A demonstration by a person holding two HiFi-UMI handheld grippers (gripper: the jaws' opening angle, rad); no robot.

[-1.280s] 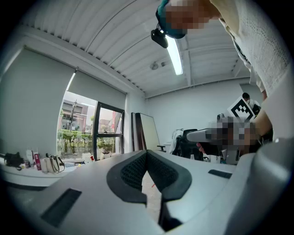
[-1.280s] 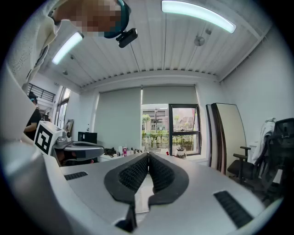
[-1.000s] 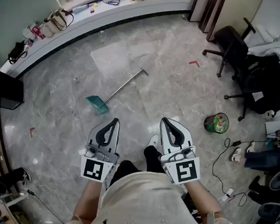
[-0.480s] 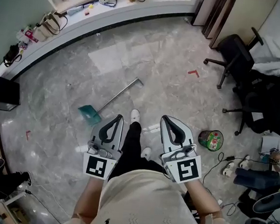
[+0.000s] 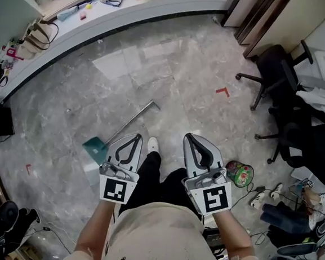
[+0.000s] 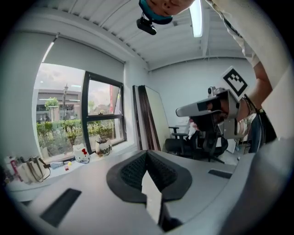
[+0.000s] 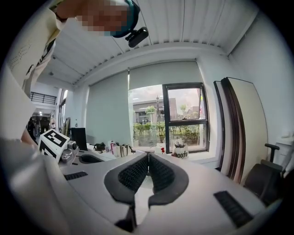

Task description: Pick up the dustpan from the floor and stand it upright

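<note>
Right tongs: I see both black ribbed pads pressed together at the tips, with nothing between them, aimed level at the window.
Left tongs: low at my left edge, with the marker cube tilted my way.
Window: straight ahead, dark frame, with hedges and buildings outside.
Sill: I make out a white mug with dark lettering, a small white toy just left of it, and bags farther left.
Roller blind: down, left of the glass.
Boards: pale, leaning on the right wall.
Chair: dark, low right, partly cut off.
Head camera: black, overhead against the slatted ceiling.
</note>
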